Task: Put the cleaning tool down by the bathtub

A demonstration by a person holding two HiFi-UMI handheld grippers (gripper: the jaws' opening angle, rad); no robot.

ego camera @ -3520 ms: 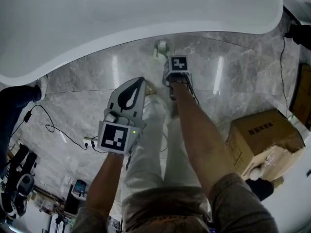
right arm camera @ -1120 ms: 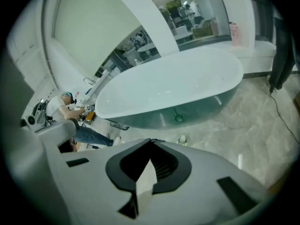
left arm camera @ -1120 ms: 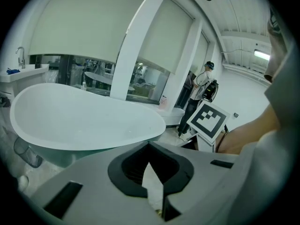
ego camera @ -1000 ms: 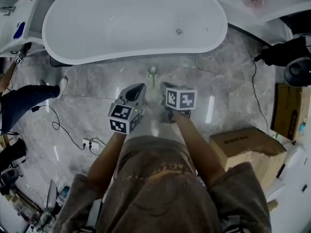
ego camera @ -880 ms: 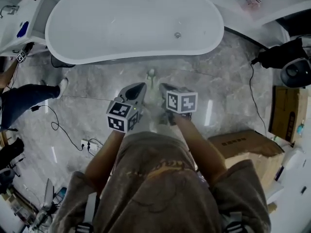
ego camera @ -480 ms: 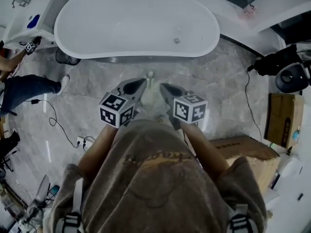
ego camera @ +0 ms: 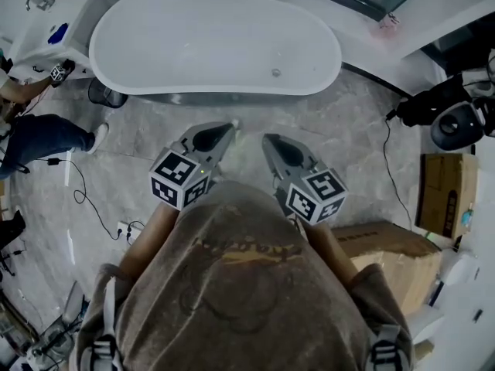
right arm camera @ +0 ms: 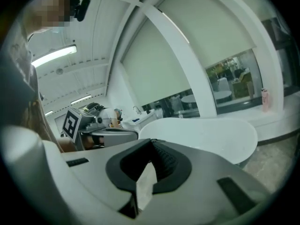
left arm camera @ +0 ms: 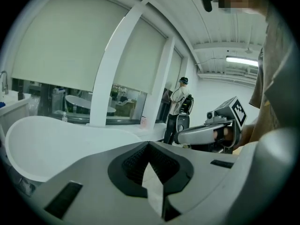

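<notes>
Cleaning tool [ego camera: 235,123] lies beside bathtub [ego camera: 155,45]; left gripper [ego camera: 225,131], right gripper [ego camera: 269,141] since raised clear, fingers closed, empty.

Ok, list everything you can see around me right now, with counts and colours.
bathtub: one, white, ahead at top centre
floor: grey marble
cleaning tool: one, small, pale, on the floor by the tub, just past the left gripper's tip
cardboard boxes: two, brown, right
black equipment: one cluster, far right
power strip: one, pale, floor at left
other person: one, blue trousers, far left
left gripper: grey, shut, empty
right gripper: grey, shut, empty
</notes>
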